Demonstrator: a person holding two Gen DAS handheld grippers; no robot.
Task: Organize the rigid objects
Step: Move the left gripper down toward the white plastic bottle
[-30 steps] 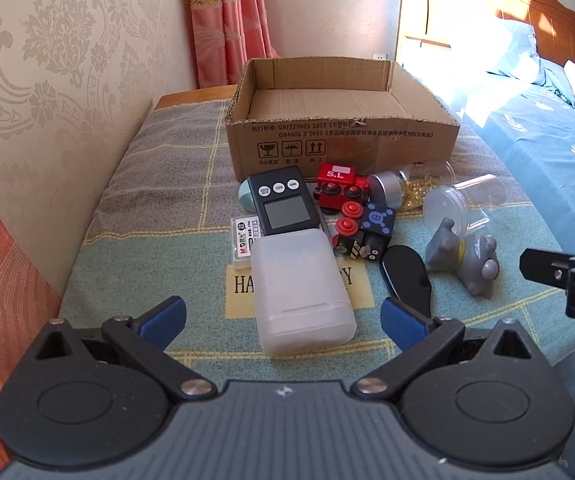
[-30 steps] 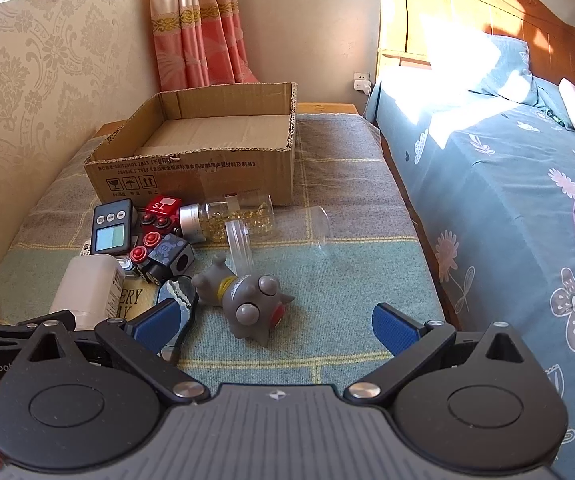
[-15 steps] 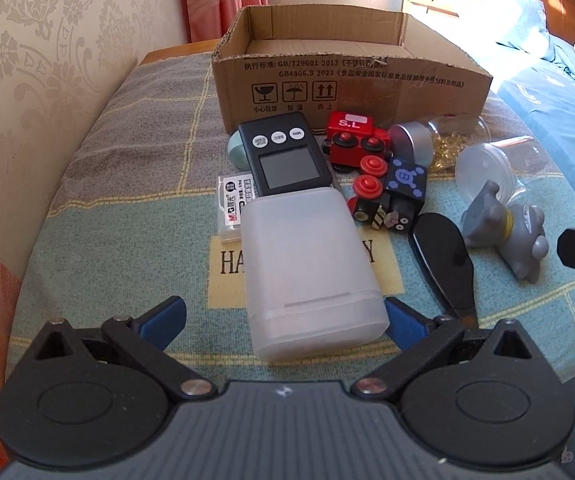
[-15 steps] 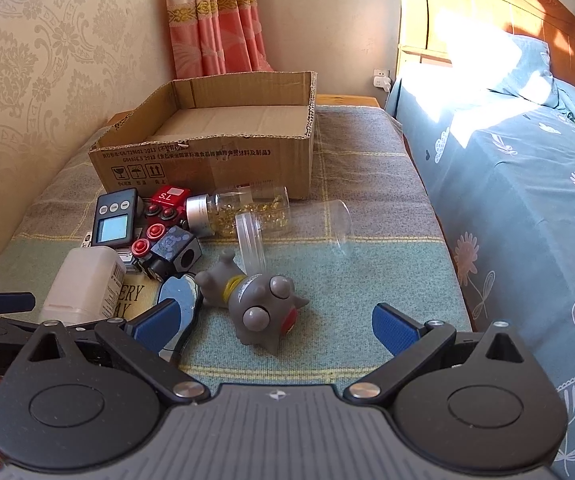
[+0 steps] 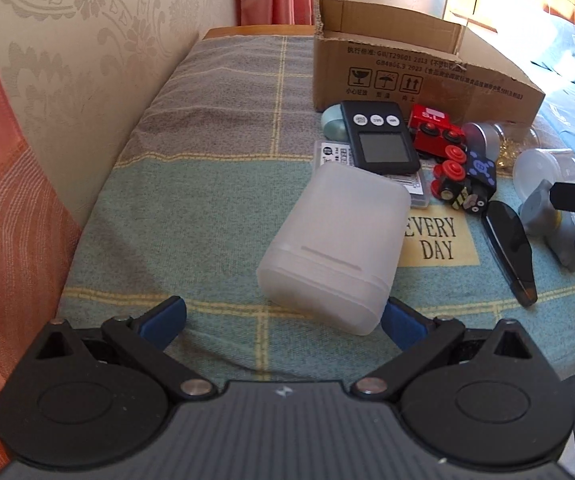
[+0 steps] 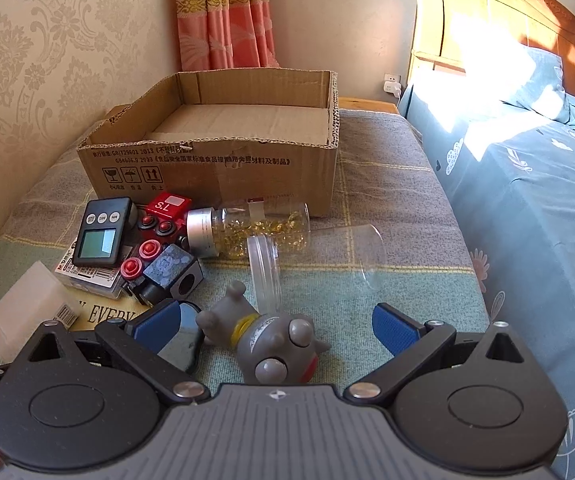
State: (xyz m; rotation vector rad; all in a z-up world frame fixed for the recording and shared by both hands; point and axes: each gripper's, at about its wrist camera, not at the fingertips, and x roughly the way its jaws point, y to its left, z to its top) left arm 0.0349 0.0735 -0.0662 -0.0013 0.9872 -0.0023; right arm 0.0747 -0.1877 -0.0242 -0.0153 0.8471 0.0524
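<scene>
The big cardboard box (image 6: 215,152) sits far back. The white plastic case (image 5: 333,246) lies just past the wide-open left claw (image 5: 283,314), toward its right finger. The gray toy (image 6: 271,344) lies between the wide-open right claw's (image 6: 273,322) fingers.

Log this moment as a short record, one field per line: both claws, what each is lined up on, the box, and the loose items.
left claw: open, nearest end of the white plastic case between its fingers
right claw: open, grey toy figure between its fingers
cardboard box: open top, nothing visible inside
surface: plaid cloth
loose items: black timer, red toy train, capsule bottle on its side, clear jar on its side
packed: nothing yet
</scene>
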